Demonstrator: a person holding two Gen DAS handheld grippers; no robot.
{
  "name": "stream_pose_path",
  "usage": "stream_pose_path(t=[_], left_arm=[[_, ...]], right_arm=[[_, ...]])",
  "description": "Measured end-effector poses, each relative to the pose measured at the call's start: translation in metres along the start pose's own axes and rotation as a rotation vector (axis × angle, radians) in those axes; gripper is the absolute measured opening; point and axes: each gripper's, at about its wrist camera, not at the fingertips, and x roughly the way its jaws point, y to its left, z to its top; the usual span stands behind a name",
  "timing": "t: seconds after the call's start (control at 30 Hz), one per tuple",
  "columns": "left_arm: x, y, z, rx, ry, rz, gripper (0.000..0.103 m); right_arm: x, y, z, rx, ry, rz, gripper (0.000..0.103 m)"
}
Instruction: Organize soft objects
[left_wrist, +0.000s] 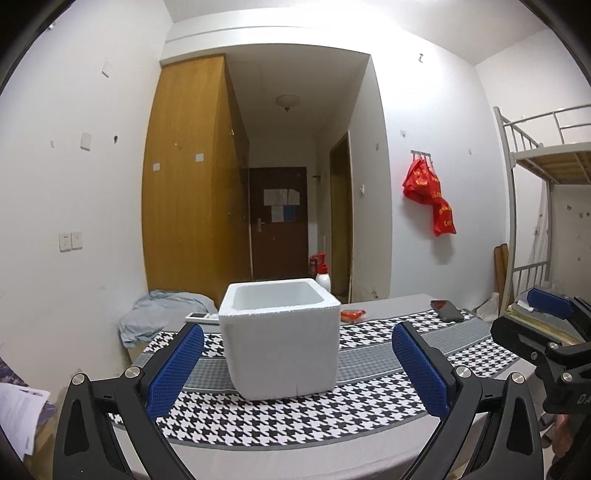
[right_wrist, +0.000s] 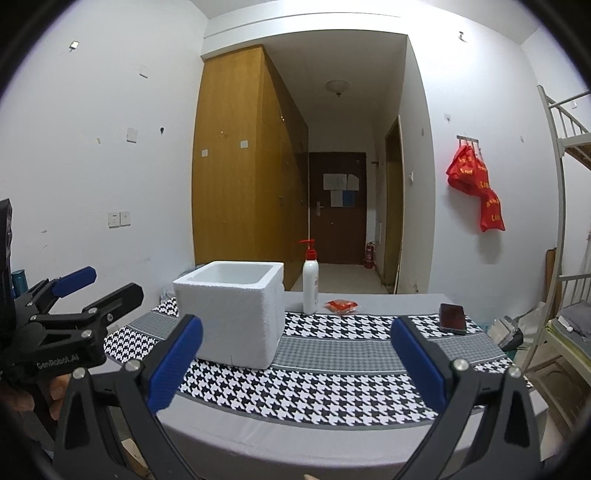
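— Soft red crinkled packet (left_wrist: 353, 315): where does it lie?

— On the grey counter (left_wrist: 295, 454), past the far edge of the black-and-white houndstooth cloth (left_wrist: 280, 417). From the right wrist view it sits just right of the white pump bottle with the red top (right_wrist: 310, 284), apart from it.

— And the white square foam box (left_wrist: 282, 336)?

— It stands upright on the cloth, open at the top. As far as the views show, its inside looks bare white. The packet is behind it and to its right, not touching it.

— How are the left tongs (left_wrist: 297, 367)?

— Released. Their blue-padded fingers (left_wrist: 176, 369) stand wide apart above the near edge of the counter, with the box seen between them. They grasp nothing.

— The right tongs (right_wrist: 295, 363)?

— Also released, fingers spread wide and holding nothing. The box sits beyond the left finger; a dark phone (right_wrist: 452, 318) lies flat on the cloth beyond the right one.

— Anything else near?

— A white remote (left_wrist: 201, 316) lies behind the box on the left side. A crumpled pale blue cloth (left_wrist: 162, 314) is heaped off the counter's far left corner. Red bags (left_wrist: 428, 192) hang from hooks on the wall, well apart from the counter.
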Motion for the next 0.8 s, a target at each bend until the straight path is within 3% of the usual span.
stream_pose_path(t=[0.4,0.8], left_arm=[[-0.008,-0.003,-0.035,-0.008,0.038,-0.022,0.102],[-0.037,-0.004,-0.044,0.004,0.036,-0.016,0.102]], right_arm=[[-0.015,0.009,-0.027,0.005,-0.020,-0.010,0.103],[-0.037,0.020,-0.043,0.002,-0.006,-0.019,0.103]])
